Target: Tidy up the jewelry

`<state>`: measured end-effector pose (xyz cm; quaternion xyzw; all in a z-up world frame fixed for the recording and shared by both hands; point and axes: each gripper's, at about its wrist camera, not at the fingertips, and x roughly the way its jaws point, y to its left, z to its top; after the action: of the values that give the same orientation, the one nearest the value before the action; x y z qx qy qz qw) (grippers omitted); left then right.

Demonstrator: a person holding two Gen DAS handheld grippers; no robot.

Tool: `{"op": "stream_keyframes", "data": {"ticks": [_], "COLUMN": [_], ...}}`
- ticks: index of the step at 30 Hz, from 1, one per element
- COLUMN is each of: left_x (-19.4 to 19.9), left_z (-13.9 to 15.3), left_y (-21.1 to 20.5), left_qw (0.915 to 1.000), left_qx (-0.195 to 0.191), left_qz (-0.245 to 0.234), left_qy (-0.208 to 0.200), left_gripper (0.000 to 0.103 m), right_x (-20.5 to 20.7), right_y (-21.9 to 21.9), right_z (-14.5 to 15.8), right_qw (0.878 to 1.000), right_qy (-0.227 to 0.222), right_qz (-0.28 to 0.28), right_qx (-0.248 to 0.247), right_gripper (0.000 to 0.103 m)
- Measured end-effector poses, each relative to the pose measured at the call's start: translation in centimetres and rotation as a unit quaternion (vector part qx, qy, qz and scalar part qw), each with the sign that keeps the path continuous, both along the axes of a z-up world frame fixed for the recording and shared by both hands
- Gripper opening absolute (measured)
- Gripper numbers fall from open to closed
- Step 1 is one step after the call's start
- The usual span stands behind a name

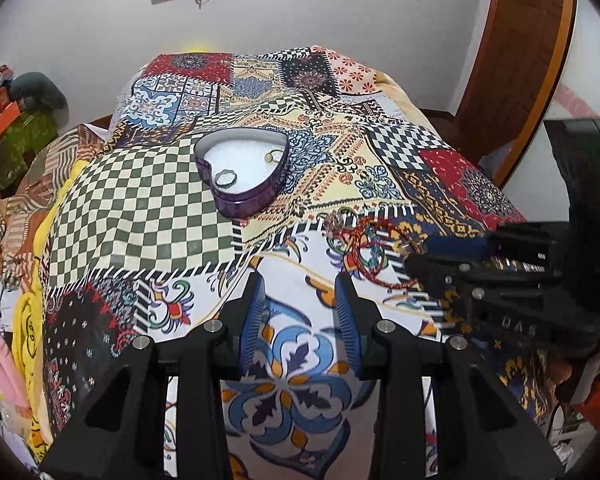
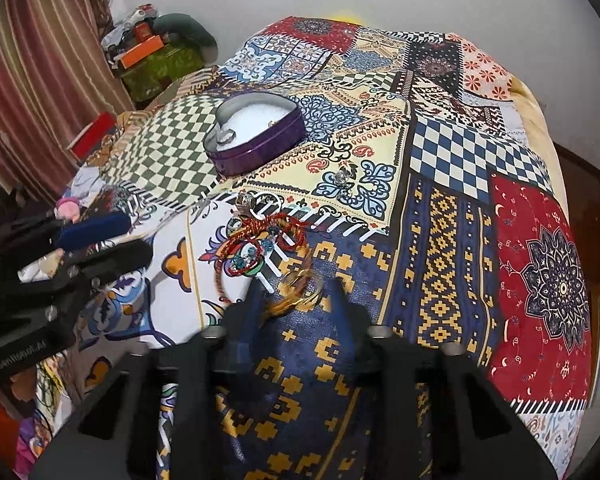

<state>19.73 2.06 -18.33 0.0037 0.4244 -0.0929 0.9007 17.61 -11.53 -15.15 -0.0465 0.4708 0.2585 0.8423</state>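
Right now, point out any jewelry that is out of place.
Loose pieces lie on the patchwork bedspread outside the purple heart-shaped tin: tangled red cord bracelets, gold bangles and a small silver piece. Only two rings are in the tin.

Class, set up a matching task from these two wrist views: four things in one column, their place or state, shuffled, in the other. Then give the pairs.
1. silver ring
2. gold bangles
3. heart-shaped tin
4. left gripper

A. open, holding nothing
B. between the right gripper's fingers
C. inside the tin, on its white lining
D. lidless, on the checkered patch

Pairs: 1-C, 2-B, 3-D, 4-A
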Motion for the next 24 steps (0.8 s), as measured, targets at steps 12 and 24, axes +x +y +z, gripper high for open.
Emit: {"op": "stream_keyframes", "data": {"ticks": [12, 24], "left_x": [2.4, 5.1], "left_z": [-0.4, -1.8], "left_y": [-0.9, -2.1], "left_qw": [0.9999, 0.9993], "left_qx": [-0.003, -0.006], "left_qz": [-0.01, -0.031], "left_qy": [0.003, 0.017], "left_gripper": [0.035, 0.035], "right_x": [-0.3, 0.8], "right_y": [-0.6, -3.2], "right_z": [0.6, 0.6], "right_qw": [1.0, 0.999], "right_qy": [-0.022, -0.023], "right_qz": [0.0, -0.026], "right_qx": [0.013, 0.014], "right_gripper": [0.01, 0.009]}}
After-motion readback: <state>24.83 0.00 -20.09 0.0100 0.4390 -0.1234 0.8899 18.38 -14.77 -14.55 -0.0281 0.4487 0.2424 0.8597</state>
